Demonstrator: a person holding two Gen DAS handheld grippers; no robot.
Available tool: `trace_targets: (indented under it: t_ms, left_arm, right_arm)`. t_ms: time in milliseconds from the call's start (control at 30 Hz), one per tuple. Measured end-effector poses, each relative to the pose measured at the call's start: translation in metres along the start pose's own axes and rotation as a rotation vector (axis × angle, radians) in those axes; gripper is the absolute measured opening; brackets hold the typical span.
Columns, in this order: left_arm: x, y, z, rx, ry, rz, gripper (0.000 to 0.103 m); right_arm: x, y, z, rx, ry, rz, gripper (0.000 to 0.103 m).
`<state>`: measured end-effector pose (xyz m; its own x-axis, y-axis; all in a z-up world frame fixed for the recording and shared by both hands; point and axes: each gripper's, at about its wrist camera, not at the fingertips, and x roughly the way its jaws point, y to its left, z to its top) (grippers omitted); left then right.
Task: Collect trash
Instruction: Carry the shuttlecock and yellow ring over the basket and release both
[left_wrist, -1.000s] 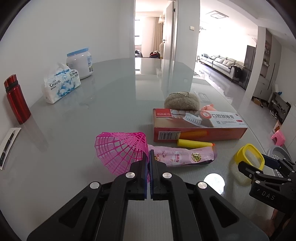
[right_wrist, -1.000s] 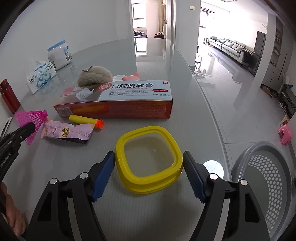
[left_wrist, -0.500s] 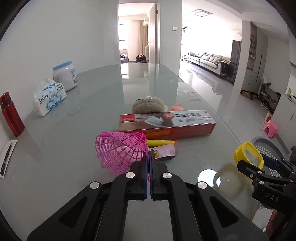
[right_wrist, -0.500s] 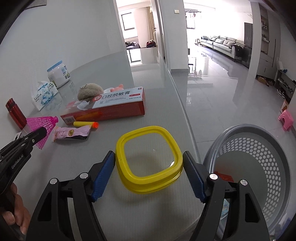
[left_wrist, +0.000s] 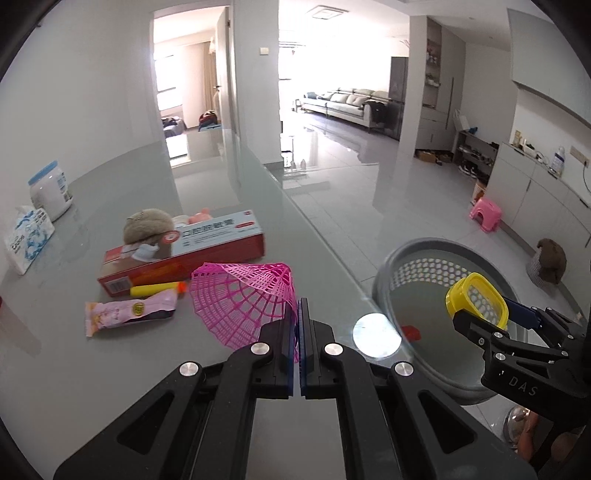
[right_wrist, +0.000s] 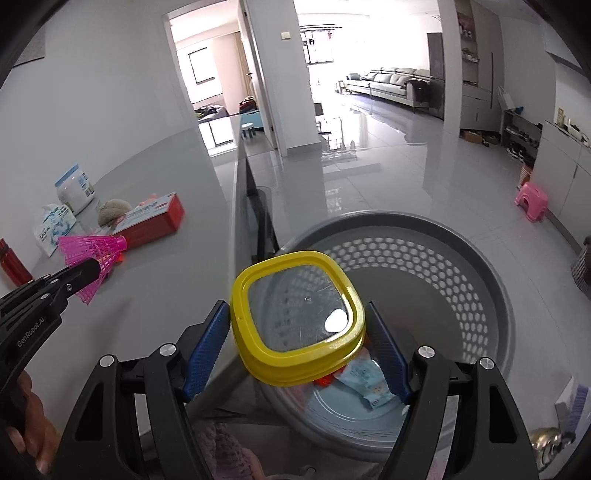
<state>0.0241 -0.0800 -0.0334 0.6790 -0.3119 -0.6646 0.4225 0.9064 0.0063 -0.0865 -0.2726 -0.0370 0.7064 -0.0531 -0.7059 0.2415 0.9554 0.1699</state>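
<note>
My left gripper (left_wrist: 297, 306) is shut on the skirt of a pink plastic shuttlecock (left_wrist: 247, 299) and holds it above the glass table (left_wrist: 92, 369), near its right edge. My right gripper (right_wrist: 297, 321) grips a yellow-rimmed clear lid (right_wrist: 299, 373) by its two sides, its blue pads (right_wrist: 207, 343) pressing on the rim. The lid hangs over a grey perforated basket (right_wrist: 461, 266) on the floor beside the table. A blue wrapper (right_wrist: 369, 380) and a red scrap lie in the basket. On the table lie a pink snack wrapper (left_wrist: 129, 312) and a yellow foam dart (left_wrist: 155, 290).
A red toothpaste box (left_wrist: 207, 247) with a grey plush ball (left_wrist: 147, 229) behind it sits mid-table. A tissue pack (left_wrist: 27, 236) and a white jar (left_wrist: 50, 192) stand by the wall. The table edge (right_wrist: 232, 229) runs left of the basket. A pink stool (right_wrist: 532, 201) stands on the floor.
Both grippers have swung right, away from the items on the table. The right one has carried the yellow lid past the table edge to above the basket. The left still holds the shuttlecock.
</note>
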Motion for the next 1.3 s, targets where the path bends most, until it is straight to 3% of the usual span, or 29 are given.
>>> trace_targets:
  t_ms: [233,600,1300]
  left_arm:
    - [0.017,-0.057,0.007,0.079,0.046,-0.092,0.003]
    - [0.046,-0.12,0.012,0.19,0.105,-0.141,0.003]
    - [0.068,-0.138,0.011,0.198,0.158,-0.19,0.004]
  right_arm:
    - [-0.015,-0.056,-0.008,0.086,-0.018,-0.047,0.072]
    - [-0.016,-0.098,-0.021,0.166,0.001,-0.056,0.072]
    - [-0.006,-0.115,-0.028,0.212,0.021,-0.035,0.072]
